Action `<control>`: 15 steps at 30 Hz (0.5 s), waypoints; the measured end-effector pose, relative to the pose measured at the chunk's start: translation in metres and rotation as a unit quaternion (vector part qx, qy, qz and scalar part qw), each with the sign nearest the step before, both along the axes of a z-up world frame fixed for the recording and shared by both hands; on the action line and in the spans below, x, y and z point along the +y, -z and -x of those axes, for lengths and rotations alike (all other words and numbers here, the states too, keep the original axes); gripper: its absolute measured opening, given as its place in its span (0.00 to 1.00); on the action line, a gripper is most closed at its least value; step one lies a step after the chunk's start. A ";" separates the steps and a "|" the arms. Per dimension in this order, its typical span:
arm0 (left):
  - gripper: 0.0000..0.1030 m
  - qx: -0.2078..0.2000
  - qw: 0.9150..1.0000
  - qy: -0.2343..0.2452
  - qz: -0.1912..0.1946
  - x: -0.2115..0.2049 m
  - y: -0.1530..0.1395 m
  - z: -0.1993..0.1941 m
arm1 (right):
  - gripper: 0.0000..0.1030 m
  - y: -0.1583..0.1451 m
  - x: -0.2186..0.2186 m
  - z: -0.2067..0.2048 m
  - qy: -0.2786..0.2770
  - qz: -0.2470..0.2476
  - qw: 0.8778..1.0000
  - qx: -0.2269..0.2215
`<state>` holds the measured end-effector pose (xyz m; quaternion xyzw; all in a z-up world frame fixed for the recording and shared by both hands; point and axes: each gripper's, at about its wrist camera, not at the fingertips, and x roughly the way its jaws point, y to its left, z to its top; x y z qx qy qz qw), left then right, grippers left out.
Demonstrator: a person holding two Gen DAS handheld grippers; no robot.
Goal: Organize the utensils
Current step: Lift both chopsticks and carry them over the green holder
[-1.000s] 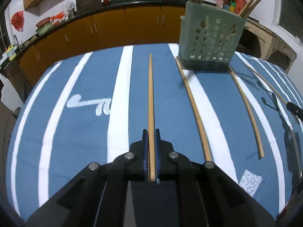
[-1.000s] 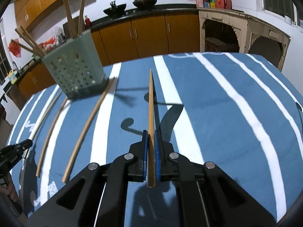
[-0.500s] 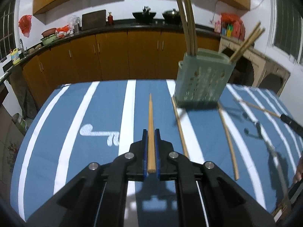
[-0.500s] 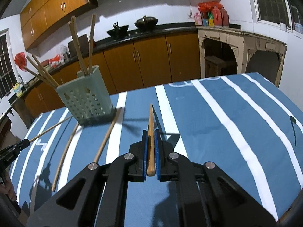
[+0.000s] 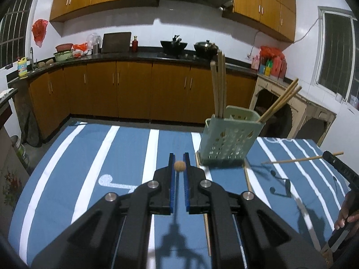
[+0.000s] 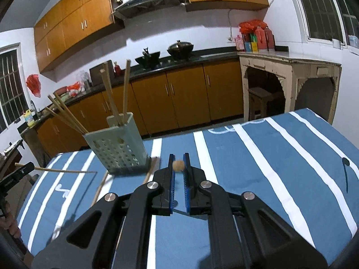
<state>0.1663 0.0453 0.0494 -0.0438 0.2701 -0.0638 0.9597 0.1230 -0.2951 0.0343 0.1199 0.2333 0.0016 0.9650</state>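
Note:
My left gripper (image 5: 178,157) is shut on a wooden chopstick (image 5: 180,166), seen end-on between the blue pads, above the blue striped cloth (image 5: 125,157). My right gripper (image 6: 178,157) is shut on another chopstick (image 6: 178,165), also end-on. A pale green perforated holder (image 5: 228,143) stands just ahead to the right in the left wrist view, with several chopsticks upright in it. In the right wrist view the holder (image 6: 119,150) is ahead to the left. Each view shows the other gripper (image 5: 341,168) (image 6: 18,174) with its chopstick pointing toward the holder.
Two loose chopsticks (image 5: 205,213) (image 5: 247,174) lie on the cloth beside the holder's base, also seen from the right wrist (image 6: 150,172) (image 6: 99,188). Wooden kitchen cabinets (image 5: 134,89) and a dark counter with pans run behind the table. A hand (image 5: 346,215) is at the right edge.
Both grippers rose off the cloth and tipped upward, each lifting its chopstick. The chopsticks, seen lengthwise before, now appear end-on, and the holder sits lower in both views.

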 end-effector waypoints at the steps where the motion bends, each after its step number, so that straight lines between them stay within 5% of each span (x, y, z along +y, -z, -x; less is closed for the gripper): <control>1: 0.08 -0.004 1.000 0.000 0.002 0.000 -0.003 0.000 | 0.07 -0.003 0.001 0.000 -0.002 -0.002 1.000 -0.003; 15: 0.07 -0.065 0.997 0.031 0.014 -0.011 -0.070 0.007 | 0.07 -0.073 0.018 -0.005 -0.071 -0.038 0.994 -0.073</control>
